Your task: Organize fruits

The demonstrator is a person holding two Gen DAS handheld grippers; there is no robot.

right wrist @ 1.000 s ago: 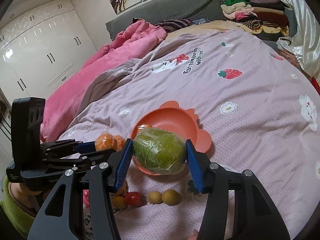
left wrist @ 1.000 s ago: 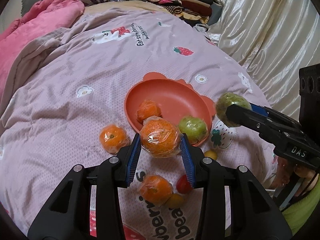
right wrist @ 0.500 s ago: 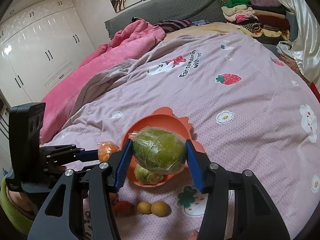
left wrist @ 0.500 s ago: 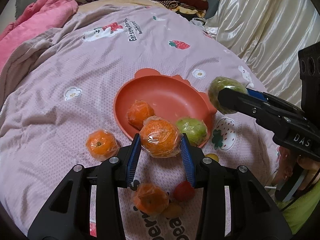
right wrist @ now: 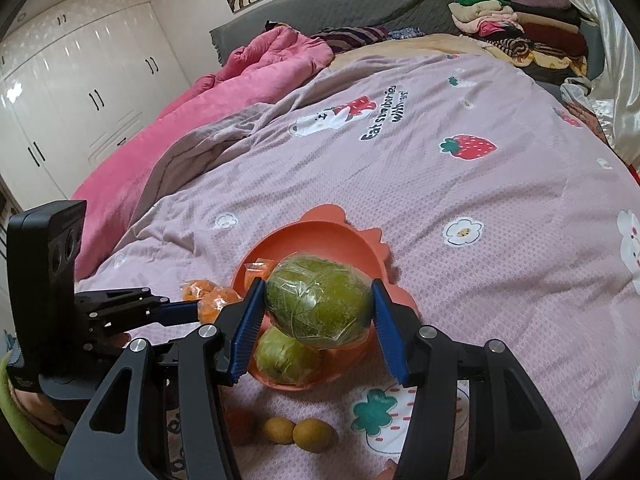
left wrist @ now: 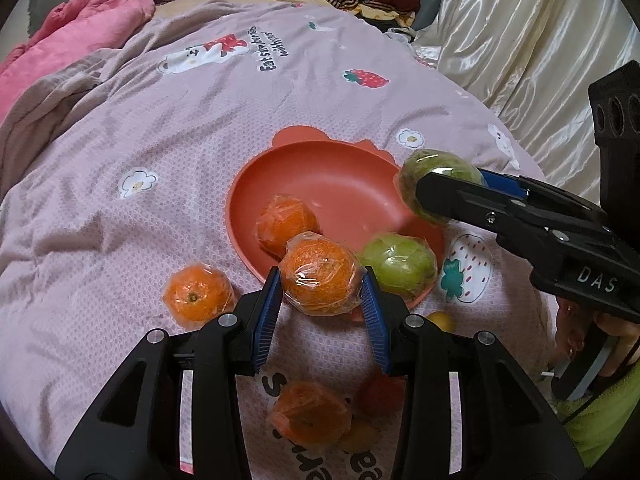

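Note:
My left gripper (left wrist: 320, 284) is shut on a plastic-wrapped orange (left wrist: 318, 274), held over the near rim of the orange-red bowl (left wrist: 336, 168). My right gripper (right wrist: 316, 300) is shut on a wrapped green fruit (right wrist: 318, 300) above the bowl (right wrist: 320, 236); the same green fruit (left wrist: 432, 168) shows in the left wrist view over the bowl's right rim. Inside the bowl lie a wrapped orange (left wrist: 286, 222) and a wrapped green fruit (left wrist: 400, 266). Another wrapped orange (left wrist: 196, 298) rests on the bedspread left of the bowl.
On the pink bedspread (left wrist: 160, 160) near me lie another wrapped orange (left wrist: 310, 416), a red fruit (left wrist: 380, 394) and two small yellow fruits (right wrist: 298, 432). A pink quilt (right wrist: 224, 92) lies at far left, folded clothes (right wrist: 520, 28) at the far right, a satin curtain (left wrist: 520, 40) on the right.
Both grippers have moved forward and a little down toward the bowl with their fruit still held. The green fruit now hangs over the bowl's rim.

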